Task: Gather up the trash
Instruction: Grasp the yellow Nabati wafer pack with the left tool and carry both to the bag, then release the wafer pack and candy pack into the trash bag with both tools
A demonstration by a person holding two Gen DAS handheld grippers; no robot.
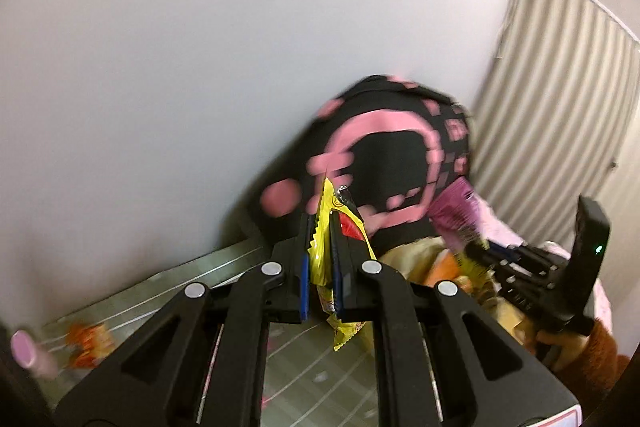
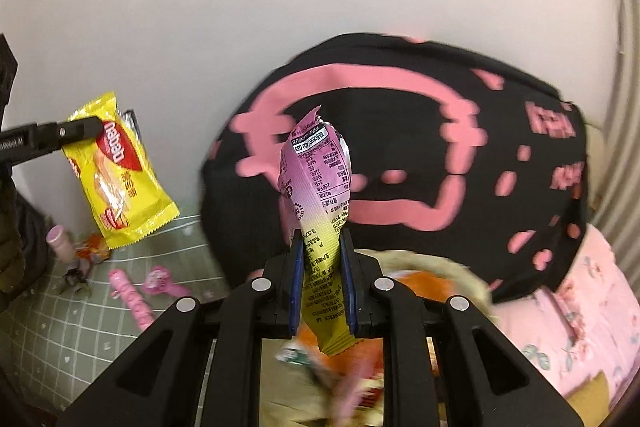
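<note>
My left gripper [image 1: 320,217] is shut on a yellow snack wrapper [image 1: 320,255], held upright in the air. In the right wrist view that yellow wrapper [image 2: 124,179] hangs from the left gripper [image 2: 94,129] at the far left. My right gripper [image 2: 322,239] is shut on a pink-and-yellow wrapper [image 2: 316,187] that sticks up between its blue pads. The left wrist view shows the right gripper [image 1: 474,247] with this pink wrapper [image 1: 456,211] at the right. Under both grippers lies a light-coloured bag [image 2: 452,265] with blurred wrappers inside.
A black cushion with pink print [image 2: 420,155] leans on the white wall behind the bag. On the green checked sheet [image 2: 60,327] lie an orange wrapper [image 2: 94,247], a pink bottle [image 2: 60,241] and a pink tube [image 2: 132,297]. A pink floral blanket [image 2: 580,307] lies right.
</note>
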